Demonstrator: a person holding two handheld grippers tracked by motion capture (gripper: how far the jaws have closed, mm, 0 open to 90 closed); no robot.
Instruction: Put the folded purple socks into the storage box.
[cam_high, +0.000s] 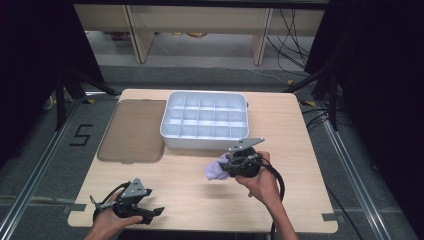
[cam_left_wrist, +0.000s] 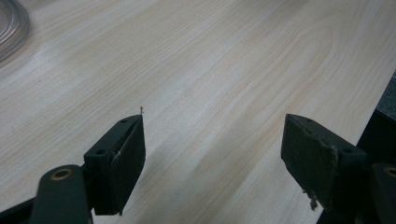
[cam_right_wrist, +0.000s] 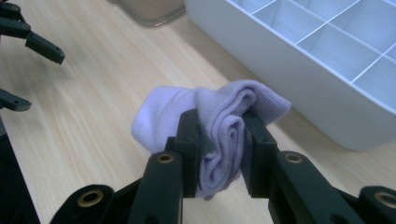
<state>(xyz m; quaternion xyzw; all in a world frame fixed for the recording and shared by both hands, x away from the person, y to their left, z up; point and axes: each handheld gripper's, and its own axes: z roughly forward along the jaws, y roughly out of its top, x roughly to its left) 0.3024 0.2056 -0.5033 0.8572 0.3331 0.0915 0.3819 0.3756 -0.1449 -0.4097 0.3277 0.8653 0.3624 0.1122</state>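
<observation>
A rolled lavender sock (cam_right_wrist: 219, 121) is pinched between the jaws of my right gripper (cam_right_wrist: 223, 135), held just above the wooden table (cam_high: 200, 190). From the high view the sock (cam_high: 215, 169) hangs in front of the white divided box (cam_high: 205, 120), a little below its near wall, with the right gripper (cam_high: 231, 167) shut on it. My left gripper (cam_high: 155, 214) rests near the table's front left edge, jaws wide apart with bare wood between them (cam_left_wrist: 212, 149). The left gripper's black fingers (cam_right_wrist: 44, 46) also show at the far left of the right gripper view.
A brown translucent lid (cam_high: 134, 130) lies flat to the left of the divided box. The box's compartments (cam_right_wrist: 327, 42) hold nothing visible. Black curtains and cables surround the table; the table's front edge runs close to both hands.
</observation>
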